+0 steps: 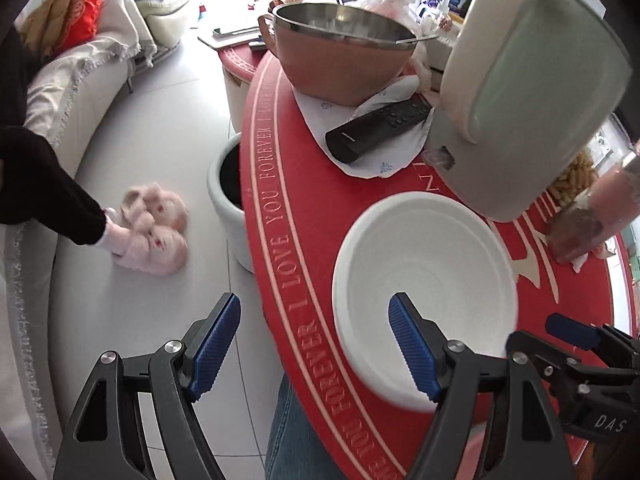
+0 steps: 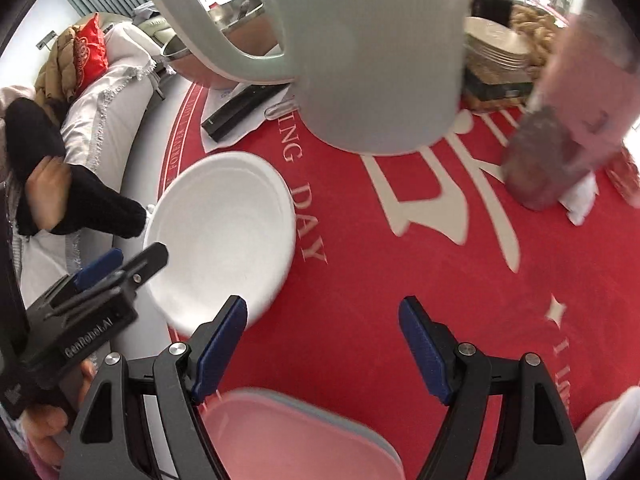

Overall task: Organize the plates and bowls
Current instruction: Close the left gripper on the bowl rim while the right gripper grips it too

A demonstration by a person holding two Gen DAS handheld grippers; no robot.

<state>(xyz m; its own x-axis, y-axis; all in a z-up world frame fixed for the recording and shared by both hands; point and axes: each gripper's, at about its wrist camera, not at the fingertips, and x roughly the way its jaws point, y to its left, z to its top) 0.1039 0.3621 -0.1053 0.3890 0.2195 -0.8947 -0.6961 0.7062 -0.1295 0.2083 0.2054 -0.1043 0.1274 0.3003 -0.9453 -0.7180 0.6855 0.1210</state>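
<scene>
The white bowl (image 1: 424, 288) lies just ahead of the left gripper (image 1: 316, 344), nearer it than the right gripper (image 2: 324, 344); both sets of tongs gape released, grasping nothing

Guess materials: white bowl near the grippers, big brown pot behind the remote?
White bowl: likely molded pulp or foam, disposable; matte, faint concentric ridges, thick soft rim, no glaze shine.
Brown pot: seemingly a steel liner, with a grey reflective inside and thin bright rim, in a matte terracotta-coloured shell, perhaps plastic; unclear.
</scene>
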